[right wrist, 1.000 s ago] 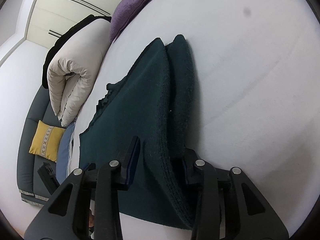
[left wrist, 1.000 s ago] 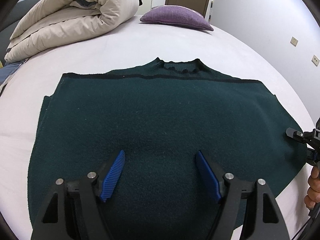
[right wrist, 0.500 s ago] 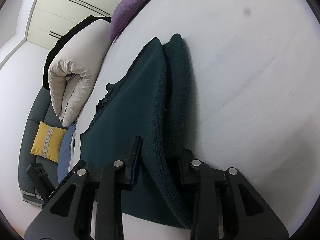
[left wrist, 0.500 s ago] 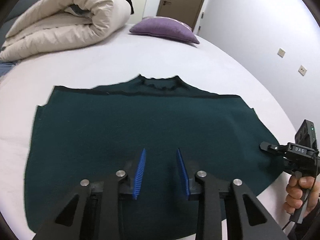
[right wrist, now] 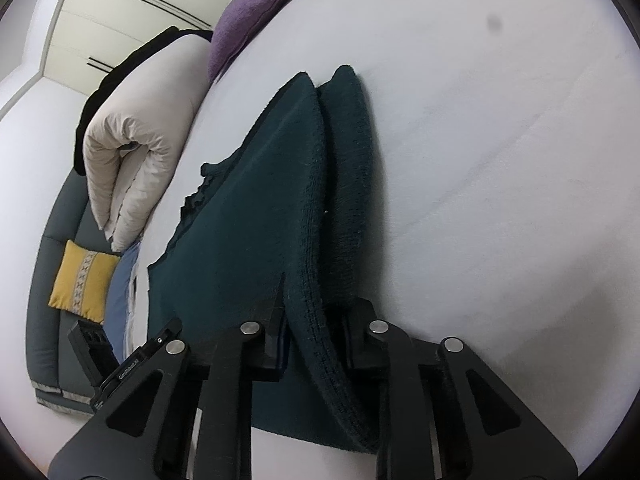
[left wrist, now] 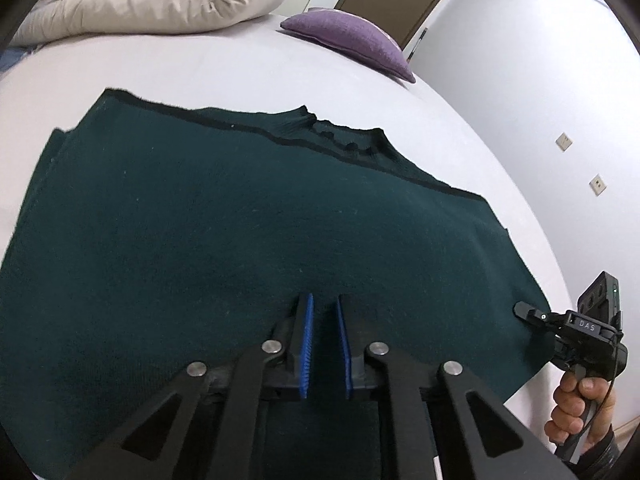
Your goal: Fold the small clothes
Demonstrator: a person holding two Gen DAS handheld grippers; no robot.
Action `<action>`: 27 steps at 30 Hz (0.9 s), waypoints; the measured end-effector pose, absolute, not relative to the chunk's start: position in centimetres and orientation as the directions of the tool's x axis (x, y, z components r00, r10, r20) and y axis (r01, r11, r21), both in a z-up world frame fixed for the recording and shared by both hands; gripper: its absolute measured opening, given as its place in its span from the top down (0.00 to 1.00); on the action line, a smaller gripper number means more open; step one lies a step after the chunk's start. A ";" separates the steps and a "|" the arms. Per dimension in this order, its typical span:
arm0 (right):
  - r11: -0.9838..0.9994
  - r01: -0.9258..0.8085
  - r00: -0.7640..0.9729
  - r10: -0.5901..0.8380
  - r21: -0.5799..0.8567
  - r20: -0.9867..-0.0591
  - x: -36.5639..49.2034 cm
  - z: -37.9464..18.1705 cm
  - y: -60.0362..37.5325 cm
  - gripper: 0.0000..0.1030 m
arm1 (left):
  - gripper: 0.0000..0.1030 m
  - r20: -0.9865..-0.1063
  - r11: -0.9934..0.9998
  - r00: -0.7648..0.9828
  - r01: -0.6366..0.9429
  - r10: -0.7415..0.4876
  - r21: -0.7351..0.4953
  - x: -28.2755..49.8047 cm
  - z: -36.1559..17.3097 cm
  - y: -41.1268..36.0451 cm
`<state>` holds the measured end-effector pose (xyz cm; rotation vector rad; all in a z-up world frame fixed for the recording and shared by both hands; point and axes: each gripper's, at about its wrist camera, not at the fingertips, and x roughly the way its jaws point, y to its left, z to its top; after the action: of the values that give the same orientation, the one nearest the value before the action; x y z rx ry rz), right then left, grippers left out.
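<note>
On the white bed (left wrist: 248,64), the left wrist view shows the green sweater (left wrist: 224,220) spread flat, the left gripper (left wrist: 323,340) narrowing over its hem. From the right wrist, the right gripper (right wrist: 316,320) is closing on the sweater's folded edge.

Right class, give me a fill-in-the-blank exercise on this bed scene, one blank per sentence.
1. The sweater spread on the bed is dark ____.
2. The pillow beyond the sweater's collar is ____.
3. The right gripper is closing on the sweater's folded ____.
4. The left gripper has ____ pads.

Missing words: green; purple; edge; blue
</note>
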<state>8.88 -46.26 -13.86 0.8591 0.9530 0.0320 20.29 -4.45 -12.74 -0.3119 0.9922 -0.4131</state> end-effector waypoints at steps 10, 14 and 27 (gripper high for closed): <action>0.919 0.167 0.581 0.202 0.358 -0.788 12.7 -4.8 -34.9 0.85 | 0.89 -0.668 0.788 0.453 0.147 -0.591 -0.598 21.1 -13.2 -1.6; 0.949 -0.157 0.507 0.314 0.272 -0.803 14.8 -3.6 -22.8 0.85 | 0.59 -0.587 0.726 0.522 0.093 -0.619 -0.681 21.1 -11.9 1.9; 0.914 -0.332 0.422 0.365 0.234 -0.830 13.5 -6.7 -17.2 0.43 | 0.29 -0.541 0.633 0.442 0.081 -0.716 -0.770 23.8 -12.4 3.6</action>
<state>13.53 -17.16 -6.65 0.0358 1.0477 0.4363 23.79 3.60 -12.39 -0.7429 0.9995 -0.5552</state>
